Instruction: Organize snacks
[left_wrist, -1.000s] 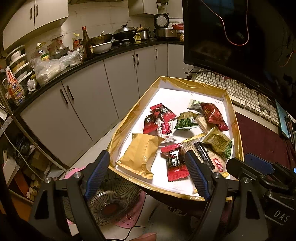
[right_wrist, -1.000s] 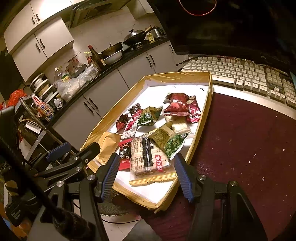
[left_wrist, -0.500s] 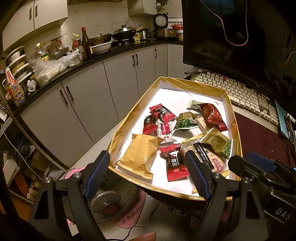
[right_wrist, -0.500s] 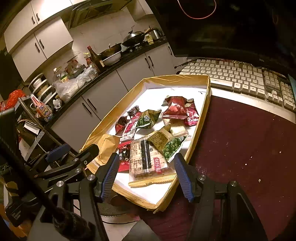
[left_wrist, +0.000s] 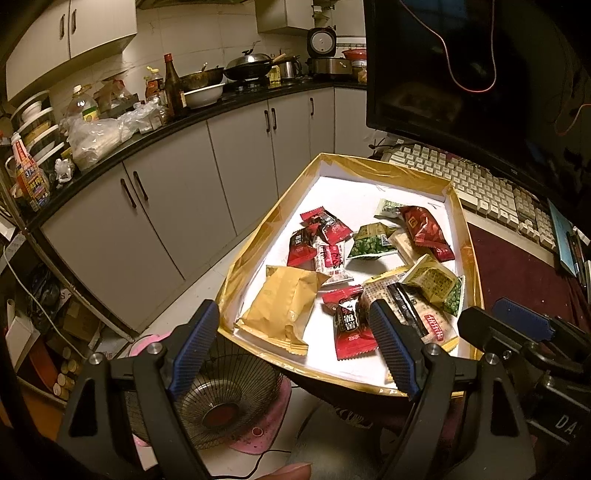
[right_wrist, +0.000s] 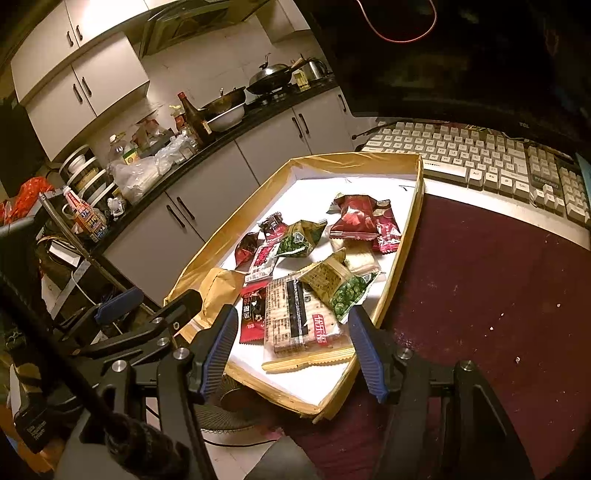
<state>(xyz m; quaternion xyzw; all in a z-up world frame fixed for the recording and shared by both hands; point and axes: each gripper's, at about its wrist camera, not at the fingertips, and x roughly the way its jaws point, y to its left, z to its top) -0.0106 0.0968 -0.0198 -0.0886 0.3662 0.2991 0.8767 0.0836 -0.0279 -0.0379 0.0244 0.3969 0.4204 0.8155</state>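
Note:
A shallow gold-rimmed tray (left_wrist: 255, 254) (right_wrist: 413, 221) with a white floor holds several snack packs. Among them are a tan packet (left_wrist: 282, 308), red packets (left_wrist: 349, 323) (right_wrist: 354, 219), green pea packs (left_wrist: 371, 243) (right_wrist: 341, 284) and a long cracker pack (right_wrist: 299, 317) (left_wrist: 417, 314). My left gripper (left_wrist: 295, 350) hovers open above the tray's near edge, nothing between its blue pads. My right gripper (right_wrist: 291, 347) is open too, held over the near end with the cracker pack seen between its fingers, untouched. Each gripper shows in the other's view at the side.
The tray overhangs the edge of a dark red mat (right_wrist: 498, 295). A keyboard (right_wrist: 480, 158) and a black monitor (left_wrist: 480, 74) stand behind it. A floor fan (left_wrist: 221, 406) sits below the overhang. Kitchen cabinets (left_wrist: 166, 206) and a cluttered counter run along the left.

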